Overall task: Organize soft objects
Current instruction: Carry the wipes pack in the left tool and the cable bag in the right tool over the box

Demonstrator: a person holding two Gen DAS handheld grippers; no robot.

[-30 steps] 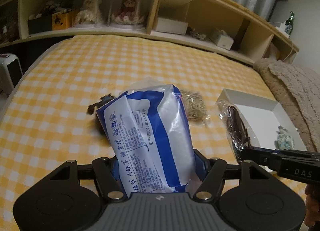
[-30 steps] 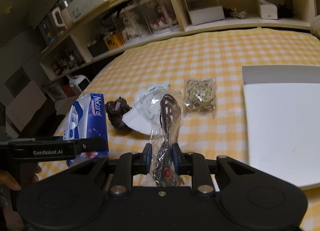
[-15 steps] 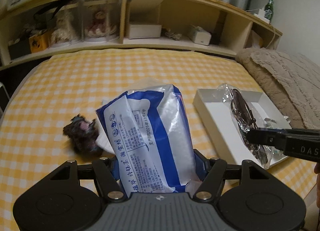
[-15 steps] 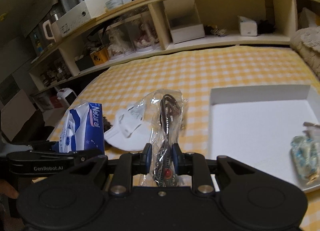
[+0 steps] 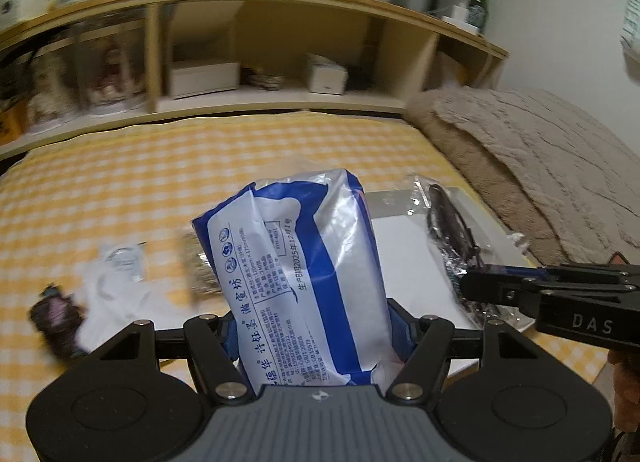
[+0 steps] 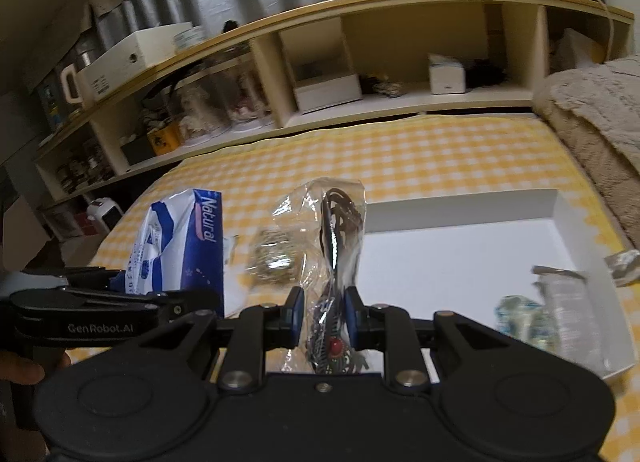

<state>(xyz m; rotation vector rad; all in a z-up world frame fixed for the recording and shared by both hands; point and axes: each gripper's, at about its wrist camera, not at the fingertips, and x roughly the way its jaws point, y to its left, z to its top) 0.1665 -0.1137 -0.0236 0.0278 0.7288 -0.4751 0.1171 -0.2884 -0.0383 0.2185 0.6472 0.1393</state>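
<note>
left fingers (image 5: 316,338) clench tissue pack (image 5: 304,274), right fingers (image 6: 322,314) clench bagged accessory (image 6: 340,238) beside white box (image 6: 460,258).

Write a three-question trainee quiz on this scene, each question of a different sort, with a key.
1. True or false: the left tongs are shut on the blue and white tissue pack.
2. Multiple choice: the clear bag of dark jewellery is held by A) the right tongs, B) the left tongs, C) nothing, it lies on the bed.
3. Fill in: inside the white box on the yellow checked bedspread lies a small ____ packet.

Key: 1 true; 2 A; 3 bluish green.
</note>
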